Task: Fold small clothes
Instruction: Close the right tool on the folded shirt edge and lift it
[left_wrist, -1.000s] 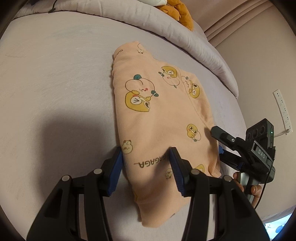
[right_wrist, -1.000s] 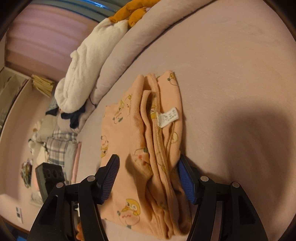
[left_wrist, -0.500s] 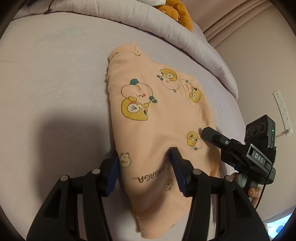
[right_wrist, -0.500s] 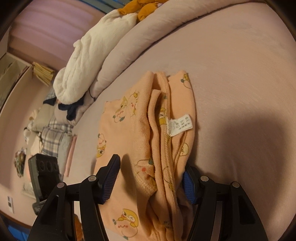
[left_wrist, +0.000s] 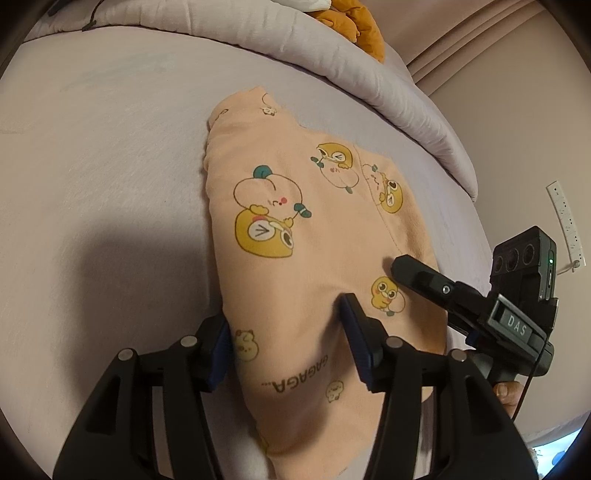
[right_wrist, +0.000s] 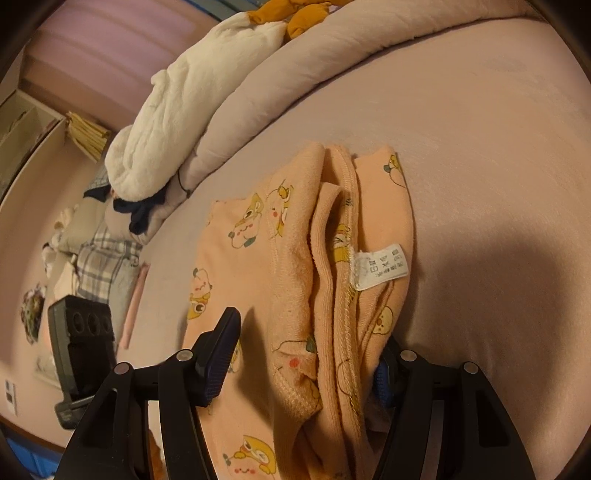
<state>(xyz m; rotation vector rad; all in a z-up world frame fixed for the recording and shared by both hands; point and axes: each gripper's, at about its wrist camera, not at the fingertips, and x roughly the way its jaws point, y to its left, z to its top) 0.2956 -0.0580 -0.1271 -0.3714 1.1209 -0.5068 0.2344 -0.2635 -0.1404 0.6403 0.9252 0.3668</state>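
In the left wrist view, one peach-orange small garment printed with yellow cartoon ducks (left_wrist: 314, 258) lay folded on the pale lilac bed sheet (left_wrist: 103, 155), reaching from 12 o'clock down to 6 o'clock. A rolled lilac duvet (left_wrist: 369, 85) ran along the far edge from 11 to 2 o'clock, with one orange plush toy (left_wrist: 354, 26) behind it. One white power strip (left_wrist: 565, 221) hung on the wall at 3 o'clock. The left gripper (left_wrist: 288, 343) pointed steeply down; its two blue-padded fingers stood apart, one at each side of the near part of the garment, and I cannot tell whether they pinched it. The right gripper (left_wrist: 424, 277) came in from 4 o'clock, its one visible finger lying over the cloth edge, with fingertips of the person's hand (left_wrist: 508, 391) under its handle.

In the right wrist view, the same garment (right_wrist: 295, 288) showed several layered hems and one white care label (right_wrist: 380, 266). At 10 o'clock were one white fluffy blanket (right_wrist: 177, 110), a dark cloth and a checked cloth (right_wrist: 103, 269). The right gripper (right_wrist: 303, 354) held its fingers spread, the bunched layers between them, the right finger half hidden by cloth. The left gripper's black camera block (right_wrist: 81, 339) stood at 8 o'clock.
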